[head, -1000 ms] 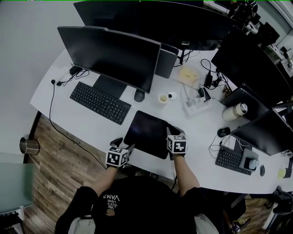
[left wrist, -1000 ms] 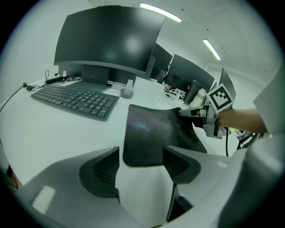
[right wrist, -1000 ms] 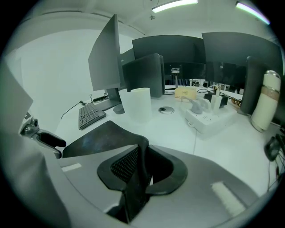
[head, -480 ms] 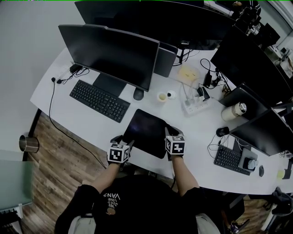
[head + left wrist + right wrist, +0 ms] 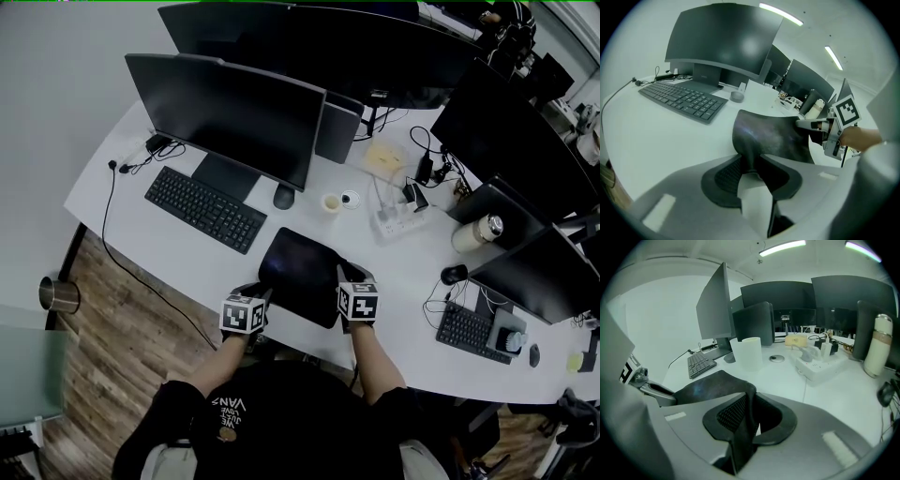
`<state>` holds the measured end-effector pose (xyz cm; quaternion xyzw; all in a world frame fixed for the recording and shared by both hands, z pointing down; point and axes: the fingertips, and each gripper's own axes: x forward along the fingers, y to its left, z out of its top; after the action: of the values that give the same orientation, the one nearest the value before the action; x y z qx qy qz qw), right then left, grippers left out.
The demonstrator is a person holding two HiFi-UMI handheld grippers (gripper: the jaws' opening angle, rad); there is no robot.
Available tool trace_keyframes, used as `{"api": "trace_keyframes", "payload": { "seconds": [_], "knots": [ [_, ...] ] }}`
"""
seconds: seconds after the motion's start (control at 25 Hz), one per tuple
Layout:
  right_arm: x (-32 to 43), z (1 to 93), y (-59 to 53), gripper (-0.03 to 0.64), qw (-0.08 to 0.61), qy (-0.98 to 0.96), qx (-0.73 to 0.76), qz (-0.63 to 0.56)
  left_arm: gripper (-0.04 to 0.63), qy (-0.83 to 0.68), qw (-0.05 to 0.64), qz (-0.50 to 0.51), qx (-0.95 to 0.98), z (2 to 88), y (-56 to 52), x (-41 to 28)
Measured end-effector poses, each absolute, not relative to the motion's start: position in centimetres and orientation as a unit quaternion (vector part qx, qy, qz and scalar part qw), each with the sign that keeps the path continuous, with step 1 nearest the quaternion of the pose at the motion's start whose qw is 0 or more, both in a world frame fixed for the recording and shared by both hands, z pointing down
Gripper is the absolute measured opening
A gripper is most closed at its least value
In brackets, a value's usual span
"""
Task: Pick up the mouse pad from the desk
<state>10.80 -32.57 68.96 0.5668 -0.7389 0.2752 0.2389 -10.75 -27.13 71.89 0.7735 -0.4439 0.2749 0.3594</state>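
Mouse pad sits at near edge of desk. L gripper: jaws have just been closing, now pinching pad's left edge. R gripper: jaws narrow, clamped on right edge. Gripped edges curl upward.

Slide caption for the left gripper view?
Left gripper, jaws just closed onto the mouse pad edge; right gripper clamps the opposite edge.

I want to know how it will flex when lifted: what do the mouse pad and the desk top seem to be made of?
Mouse pad: probably thin rubber or faux leather, dark with a faint sheen; it bows and curls rather than staying flat.
Desk top: seemingly white laminate, smooth and matte, with no clear reflections.
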Motion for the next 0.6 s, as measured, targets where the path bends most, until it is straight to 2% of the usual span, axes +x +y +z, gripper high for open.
{"api": "trace_keyframes", "payload": {
  "seconds": [0.2, 0.6],
  "knots": [
    [11.0, 68.4, -32.1, 0.064, 0.234, -0.74, 0.567, 0.275, 0.081, -0.447, 0.369, 0.239, 0.779, 70.8, -27.6, -10.7],
    [11.1, 65.9, -30.9, 0.054, 0.211, -0.754, 0.561, 0.268, 0.058, -0.456, 0.36, 0.18, 0.794, 67.8, -27.1, -10.5]
  ]
}}
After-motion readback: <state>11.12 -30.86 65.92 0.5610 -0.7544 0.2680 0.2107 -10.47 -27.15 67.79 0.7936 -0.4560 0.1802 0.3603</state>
